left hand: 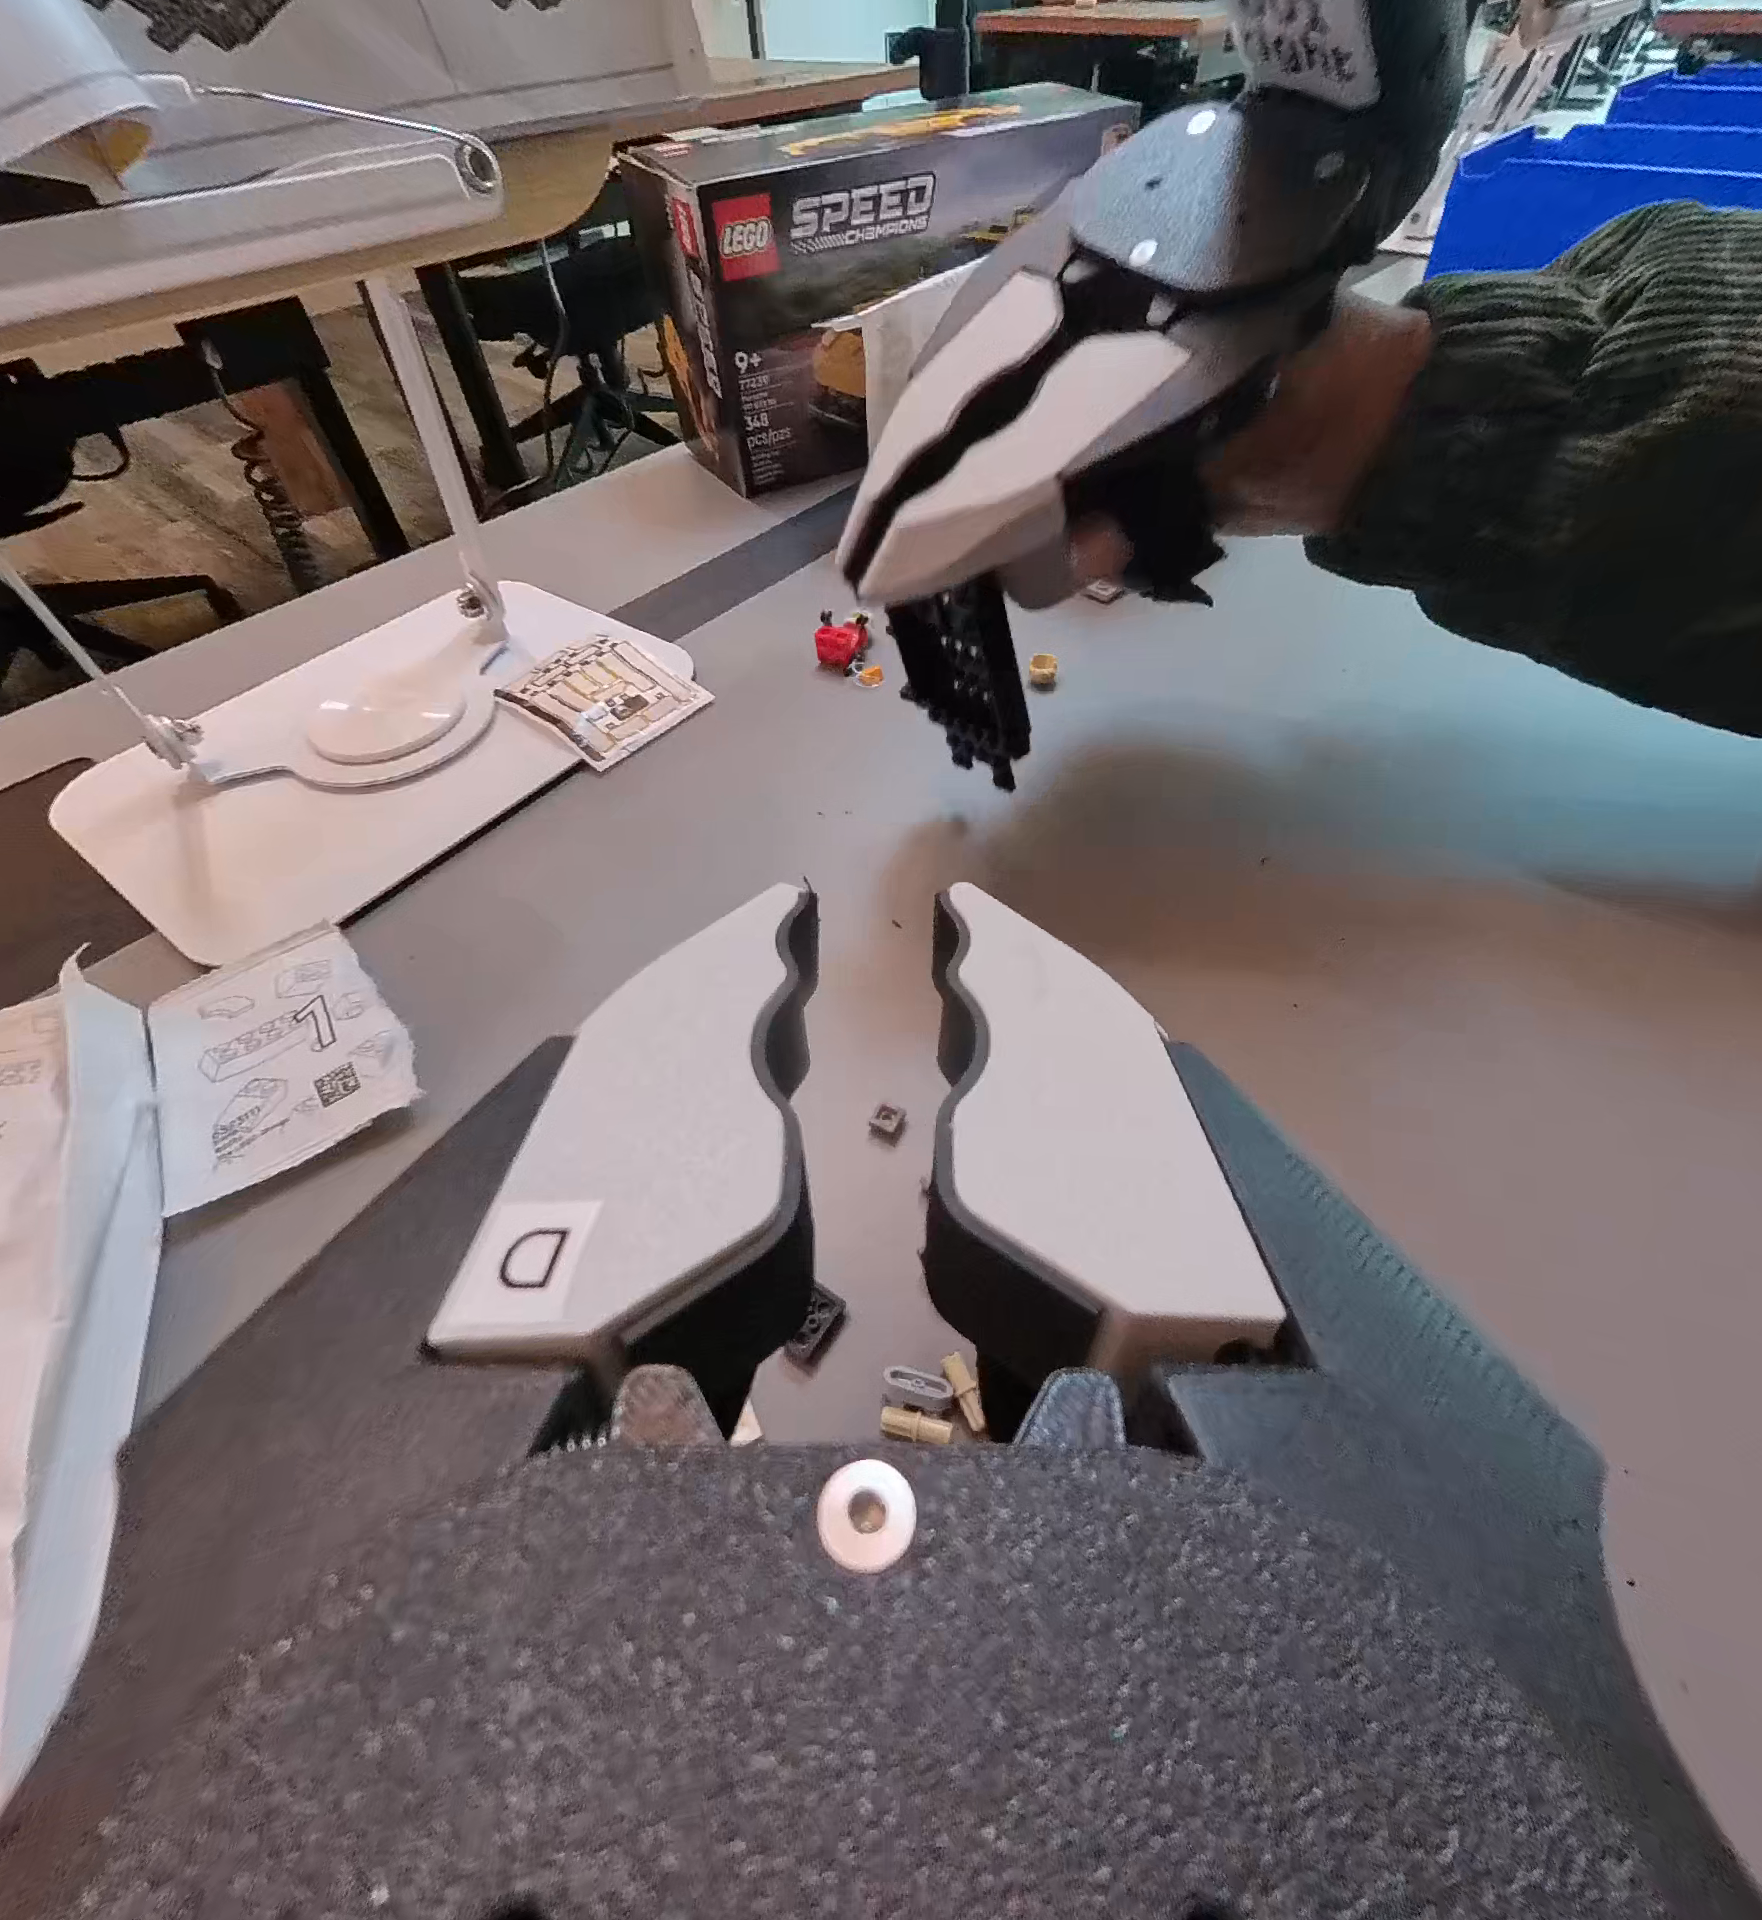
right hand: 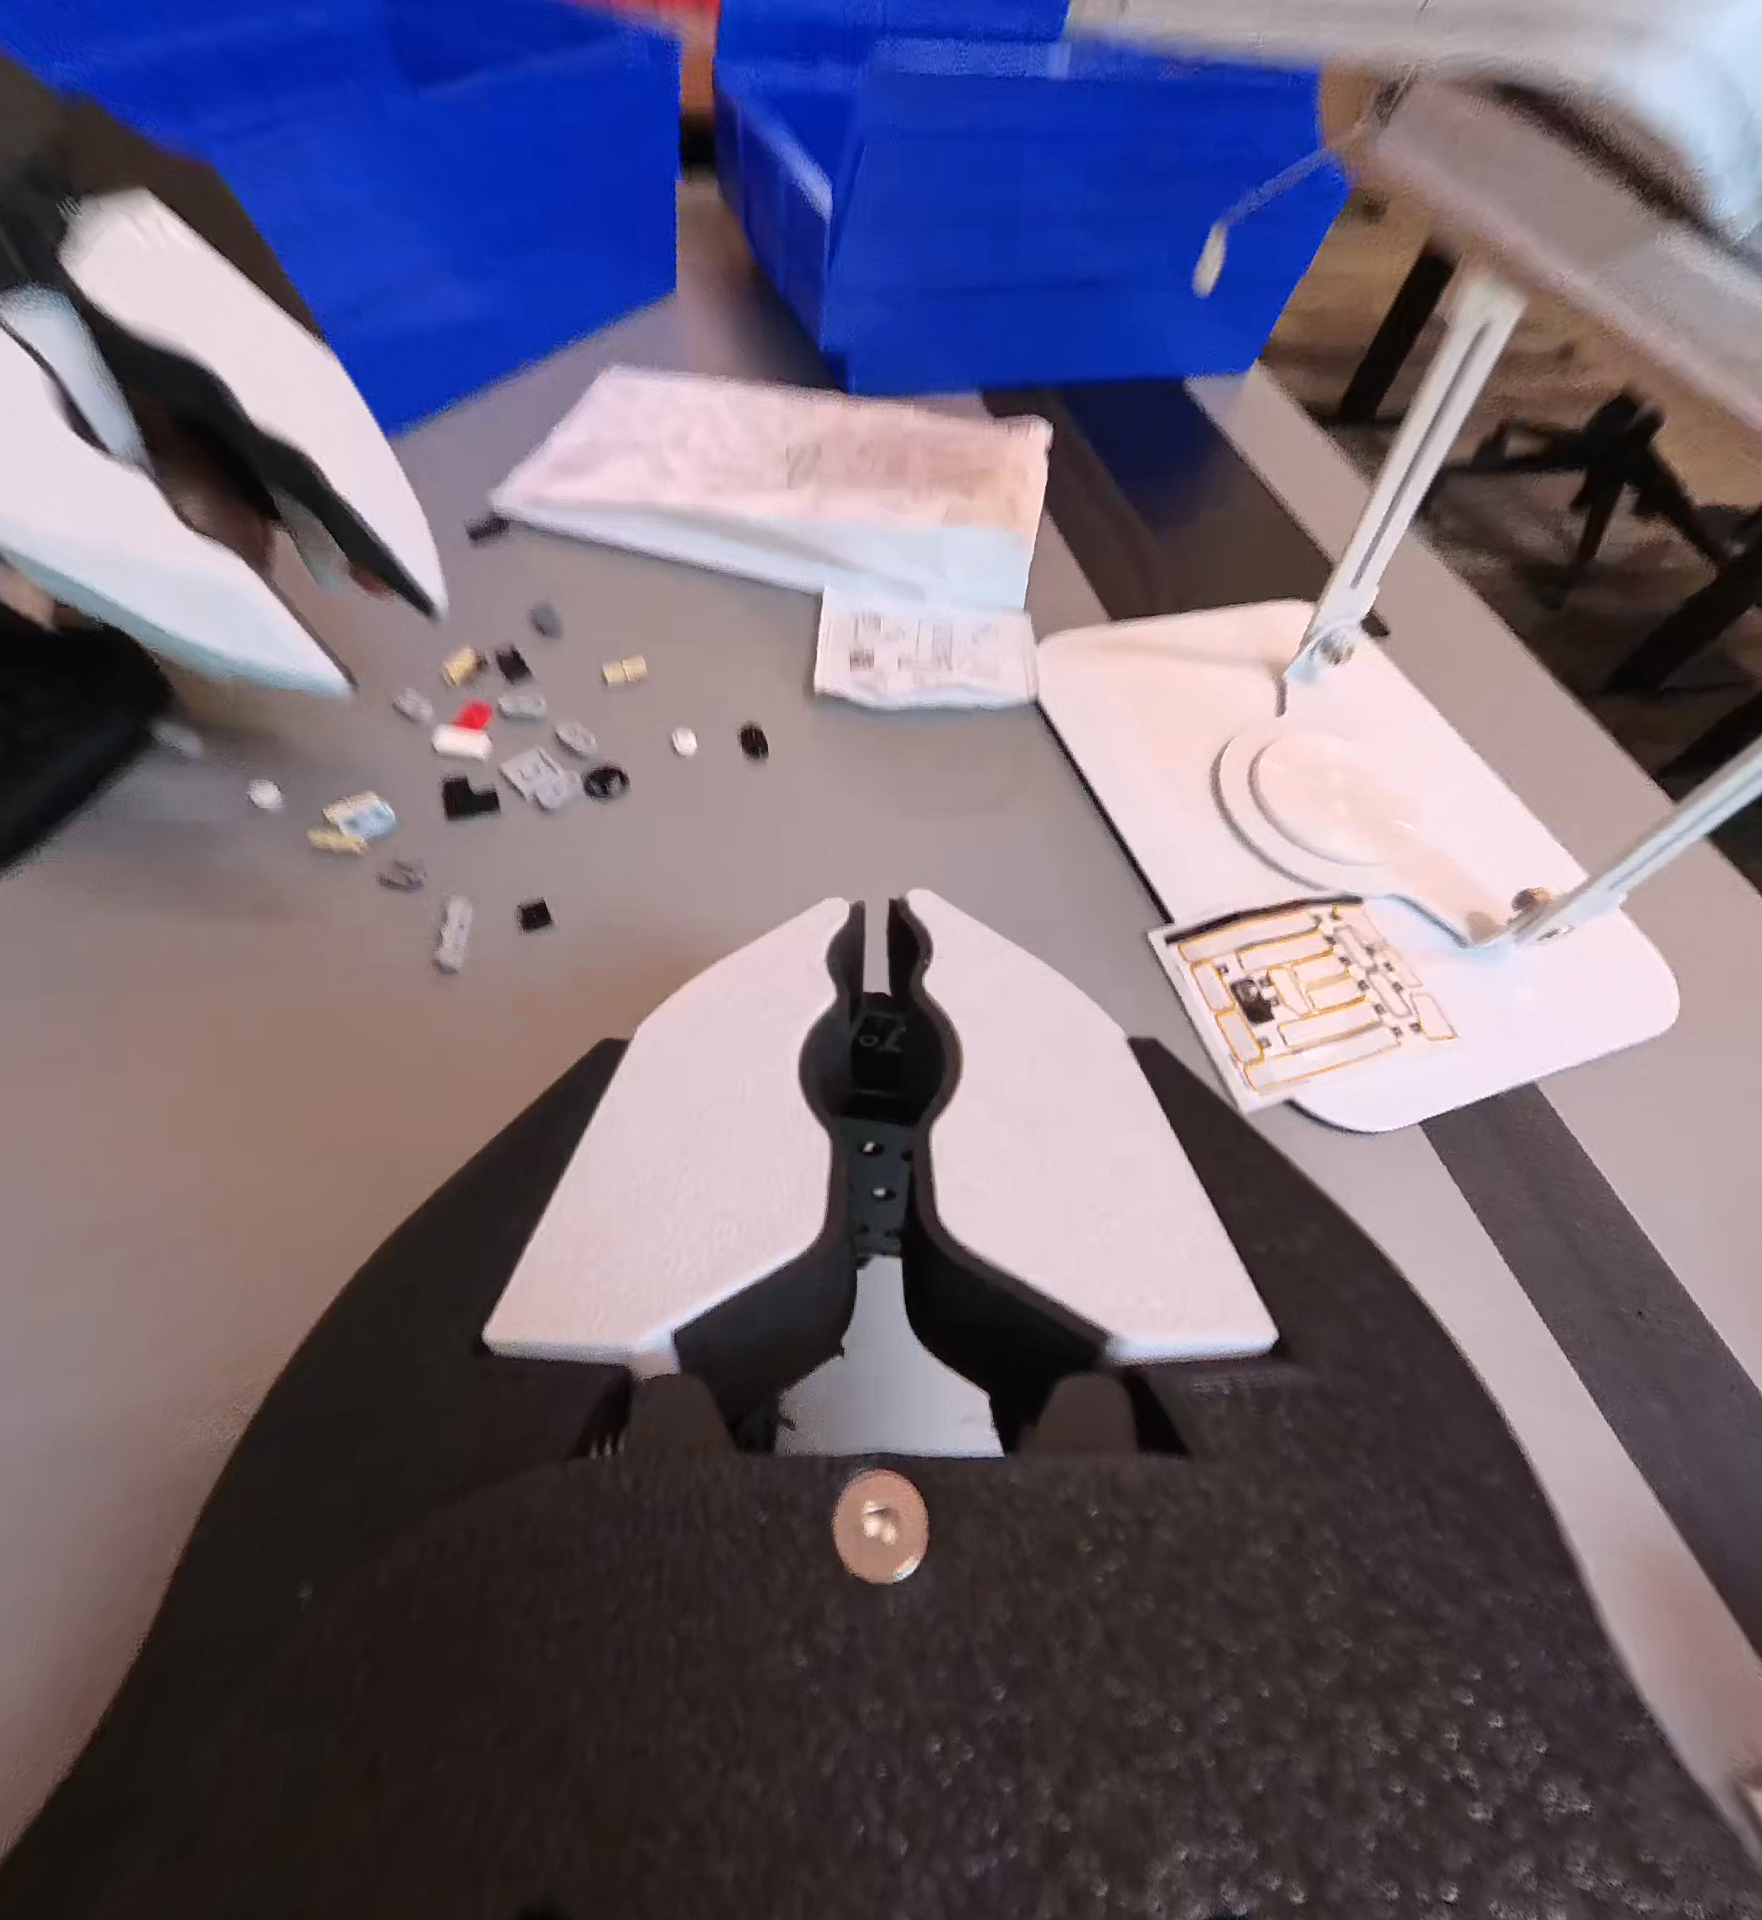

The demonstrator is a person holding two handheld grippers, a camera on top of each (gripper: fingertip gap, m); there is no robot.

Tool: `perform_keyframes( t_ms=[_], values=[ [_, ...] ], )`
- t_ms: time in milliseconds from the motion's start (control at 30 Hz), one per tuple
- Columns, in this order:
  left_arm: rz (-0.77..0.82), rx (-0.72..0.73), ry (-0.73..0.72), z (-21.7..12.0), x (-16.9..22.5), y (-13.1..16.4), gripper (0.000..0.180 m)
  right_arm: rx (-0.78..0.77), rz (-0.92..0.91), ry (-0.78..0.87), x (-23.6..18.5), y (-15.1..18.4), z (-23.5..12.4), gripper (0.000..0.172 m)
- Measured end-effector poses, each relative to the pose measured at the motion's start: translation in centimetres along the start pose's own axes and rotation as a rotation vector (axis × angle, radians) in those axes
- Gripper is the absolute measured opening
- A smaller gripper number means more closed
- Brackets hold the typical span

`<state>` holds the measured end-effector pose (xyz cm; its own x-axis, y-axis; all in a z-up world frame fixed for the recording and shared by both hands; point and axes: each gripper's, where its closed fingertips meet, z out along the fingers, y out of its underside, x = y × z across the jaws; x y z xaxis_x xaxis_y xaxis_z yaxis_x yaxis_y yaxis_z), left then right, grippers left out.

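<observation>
the right gripper had its fingers squeezed on a black studded plate, lifted above the grey counter. the left gripper hung partly open and empty over a tiny dark brick. many small bricks lay loose nearby.

Writing marks toy box; claw sticker; leaflet.

Each gripper is built of a coarse black, speckled body, with a round silver screw set at its middle. The left gripper carries two pale grey fingers with wavy black inner pads; one bears a white lettered sticker. A dark green ribbed sleeve is worn behind the right gripper.
</observation>
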<state>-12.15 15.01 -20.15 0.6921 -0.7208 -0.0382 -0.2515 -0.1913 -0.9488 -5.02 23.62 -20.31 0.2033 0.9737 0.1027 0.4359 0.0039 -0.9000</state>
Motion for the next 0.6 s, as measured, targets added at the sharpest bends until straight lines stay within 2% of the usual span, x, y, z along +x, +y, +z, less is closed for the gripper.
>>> perform_keyframes(
  t_ms=[100, 200, 300, 433, 533, 600],
  values=[
    [0.0, -0.008, 0.007, 0.1, 0.1, 0.2, 0.021, 0.158, 0.062, -0.003, -0.1, -1.9, -2.2, 0.004],
    [-0.005, -0.013, 0.015, 0.2, 0.2, 0.3, 0.021, 0.201, 0.14, 0.019, 0.0, -0.5, -3.7, 0.004],
    [0.004, -0.024, 0.028, 0.4, 0.6, 0.5, 0.021, 0.112, 0.142, 0.044, -0.9, 2.9, -4.1, 0.005],
    [0.029, -0.044, 0.035, 0.6, 1.1, 0.8, 0.022, 0.062, 0.141, 0.061, -2.1, 4.5, -6.7, 0.006],
    [0.035, -0.051, 0.043, 0.8, 1.3, 0.9, 0.022, -0.086, 0.114, 0.04, -3.4, 7.1, -8.4, 0.01],
    [0.037, -0.052, 0.045, 0.8, 1.4, 0.9, 0.022, -0.228, 0.097, 0.024, -4.4, 9.7, -9.2, 0.021]
  ],
)
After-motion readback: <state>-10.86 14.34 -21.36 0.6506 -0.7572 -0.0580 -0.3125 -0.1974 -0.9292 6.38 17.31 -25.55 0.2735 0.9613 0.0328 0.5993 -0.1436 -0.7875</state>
